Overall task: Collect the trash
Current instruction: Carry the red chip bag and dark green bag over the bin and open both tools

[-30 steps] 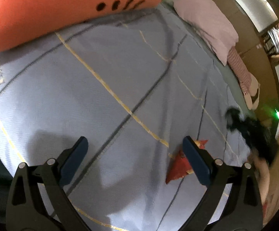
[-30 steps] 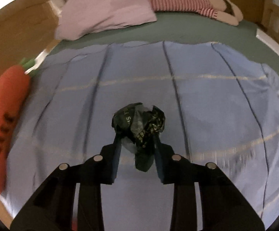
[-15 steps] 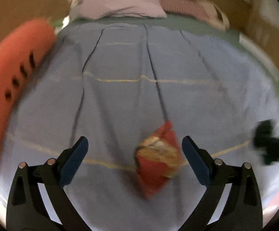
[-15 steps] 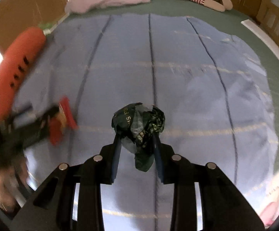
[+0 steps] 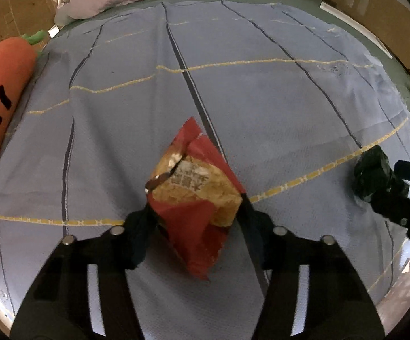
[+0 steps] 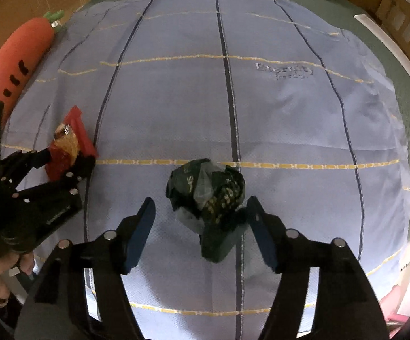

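— What is different on the left?
— The left tongs [image 5: 193, 215], wide apart a second ago, are closing and now clamp the red snack wrapper [image 5: 196, 195].
— And the right?
— The right tongs [image 6: 202, 226] are opening; the left pad has left the dark crumpled bag [image 6: 207, 195].

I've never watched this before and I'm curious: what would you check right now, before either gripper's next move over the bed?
1. Left gripper closing on the crumpled red and yellow snack wrapper, pads at its sides: ok.
2. Right gripper holds the crumpled dark green plastic bag: not ok; jaws are opening, left pad clear.
3. Bag resting on the light blue striped blanket: cannot tell.
4. Grippers apart from each other: ok.
5. Trash container in sight: not ok.
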{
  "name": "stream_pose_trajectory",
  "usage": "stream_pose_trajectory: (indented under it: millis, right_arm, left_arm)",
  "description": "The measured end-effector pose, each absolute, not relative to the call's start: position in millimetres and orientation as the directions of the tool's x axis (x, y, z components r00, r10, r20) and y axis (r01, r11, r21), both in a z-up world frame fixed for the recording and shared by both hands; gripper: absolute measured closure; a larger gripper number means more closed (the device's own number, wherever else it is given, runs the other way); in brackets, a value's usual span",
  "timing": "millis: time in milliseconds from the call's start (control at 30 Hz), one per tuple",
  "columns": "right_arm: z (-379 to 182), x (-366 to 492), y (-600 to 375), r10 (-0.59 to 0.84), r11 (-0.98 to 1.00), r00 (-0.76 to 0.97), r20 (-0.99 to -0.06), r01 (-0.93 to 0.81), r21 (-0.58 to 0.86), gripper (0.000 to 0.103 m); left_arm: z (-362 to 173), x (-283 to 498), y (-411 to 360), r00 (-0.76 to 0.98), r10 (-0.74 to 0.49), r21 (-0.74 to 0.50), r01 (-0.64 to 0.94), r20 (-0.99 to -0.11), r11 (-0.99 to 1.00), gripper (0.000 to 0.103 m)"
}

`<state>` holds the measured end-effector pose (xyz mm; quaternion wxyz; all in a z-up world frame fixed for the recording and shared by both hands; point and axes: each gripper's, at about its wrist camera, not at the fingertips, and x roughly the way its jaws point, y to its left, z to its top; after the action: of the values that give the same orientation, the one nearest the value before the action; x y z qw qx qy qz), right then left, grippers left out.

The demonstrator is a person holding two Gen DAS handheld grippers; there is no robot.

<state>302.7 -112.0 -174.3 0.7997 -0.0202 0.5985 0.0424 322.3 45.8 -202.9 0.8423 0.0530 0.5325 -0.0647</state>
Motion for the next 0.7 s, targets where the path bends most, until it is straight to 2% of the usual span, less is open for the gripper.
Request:
stream_pose_trajectory:
  millis: [300,433,700]
  right_arm:
    - [-190,308,-107,-0.008,0.994,0.267,-0.964,-0.100,-0.036,0.037]
    - [-187,309,-108,0.031,0.995,0.288,-0.957,-0.096,0.003,0.054]
    - [-168,300,-99,0.022,0.989,0.358,-0.933,-0.147,-0.033,0.056]
  left_arm:
    - [-200,315,44,0.449,-0.051,0.040,0.191,-0.892,0.981,0.062]
    - [-197,314,44,0.460,-0.045,0.046,0.184,-0.887,0.982,0.066]
    - [-187,308,50,0.498,-0.040,0.037,0.144,-0.866,0.989,0.070]
